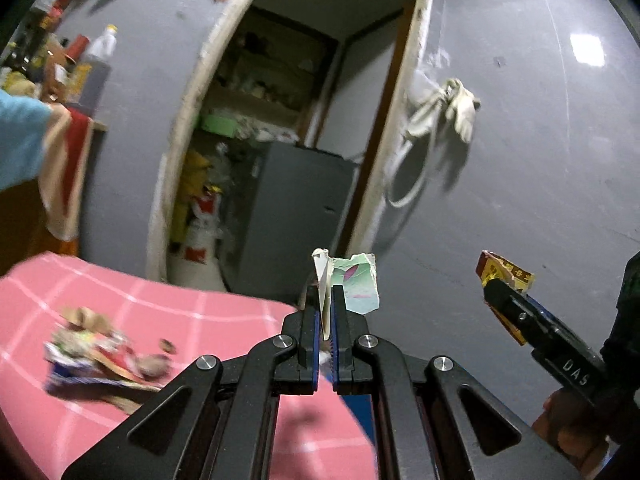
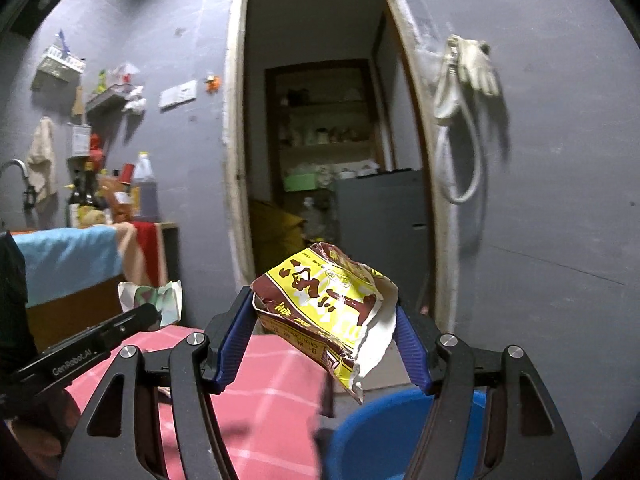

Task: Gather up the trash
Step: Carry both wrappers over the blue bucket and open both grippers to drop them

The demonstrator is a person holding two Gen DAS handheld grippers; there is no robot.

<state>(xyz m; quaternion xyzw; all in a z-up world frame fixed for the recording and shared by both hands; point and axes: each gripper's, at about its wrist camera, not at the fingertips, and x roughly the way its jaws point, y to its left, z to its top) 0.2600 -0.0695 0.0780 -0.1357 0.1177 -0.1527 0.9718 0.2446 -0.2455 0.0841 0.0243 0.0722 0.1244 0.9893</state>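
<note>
Trash shows in three places, all placed here from the doorway [image 2: 320, 120] in the grey wall. Straight before the doorway's foot, the right gripper [image 2: 324, 320] has its blue ribbed jaws spread around a torn packet [image 2: 320, 304]: yellow and brown, glossy, crumpled, with a ragged white inner edge hanging down; both jaws touch its sides. Left of the doorway in that view, the left gripper [image 1: 330, 308] has its jaws pressed together on a paper scrap [image 1: 352, 284], a thin folded piece, white with pale green and pink print, standing up above the fingertips. Lower and further left of the doorway, a blurred pile [image 1: 104, 356] of wrappers and brown bits lies on the bench [image 1: 168, 304], which wears a pink cloth with a white grid. Below the doorway, under the packet, sits a round blue plastic tub [image 2: 384, 432]. Right of the doorway a pale glove [image 2: 474, 64] and a looped hose [image 2: 460, 160] hang on the wall.
</note>
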